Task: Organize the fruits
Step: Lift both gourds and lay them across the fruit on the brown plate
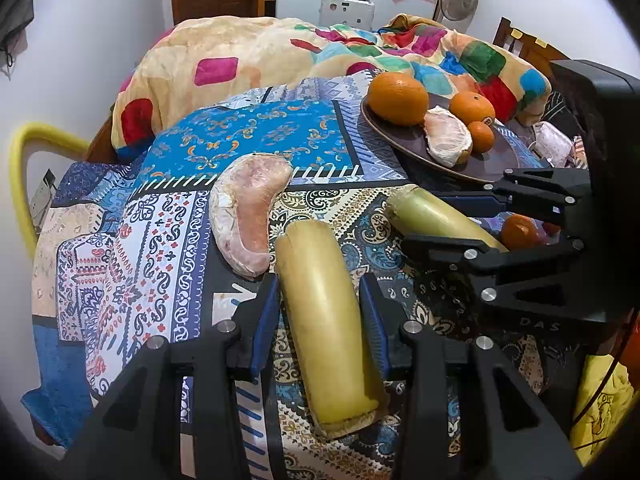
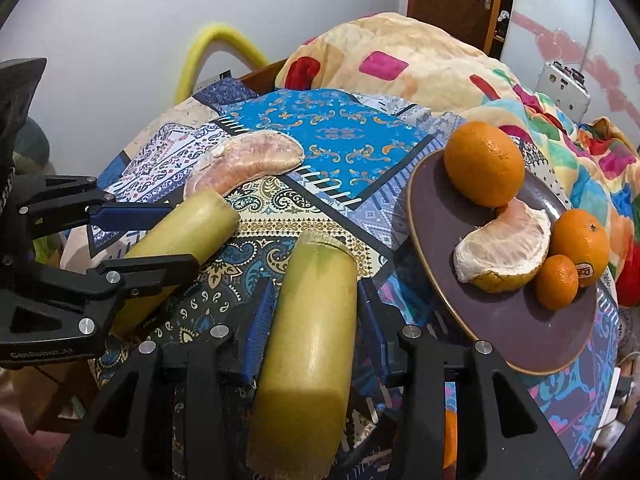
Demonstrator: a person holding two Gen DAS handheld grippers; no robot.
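- 2 pale yellow-green cylindrical pieces, smooth-skinned with fibrous cut ends, lie on the patterned bedspread [image 1: 256, 128]: left piece [image 1: 324, 336], right piece [image 2: 308, 344].
- Both pieces lie side by side but apart, pointing toward the far end of the bed.
- Left gripper [image 1: 320, 312]: blue-padded fingers [image 1: 266, 320] straddle the left piece. They sit apart, close along its flanks; a firm clamp cannot be confirmed.
- Right gripper [image 2: 312, 320]: fingers [image 2: 258, 324] straddle the right piece the same way, spread wide with pads near its sides; actual contact is unclear.
- Both tools are held low and roughly level, aimed forward along the pieces. In the left view, the right gripper reaches in from the right edge, fingers stacked one above the other around its piece.
- Peeled pink pomelo segment [image 1: 248, 216] lies curved on the bedspread, just beyond the tip of the left piece.
- Dark brown plate [image 2: 480, 320] sits to the right, carrying 1 large orange [image 2: 484, 164], 1 medium orange [image 2: 582, 238] with a sticker, 1 small mandarin [image 2: 556, 282] and a pomelo segment in rind [image 2: 504, 252]. The fruits are clustered and touching.
- Another small orange fruit [image 1: 518, 232] shows behind the right gripper in the left view.
- Multicoloured blanket [image 1: 240, 52] is heaped at the far end of the bed.
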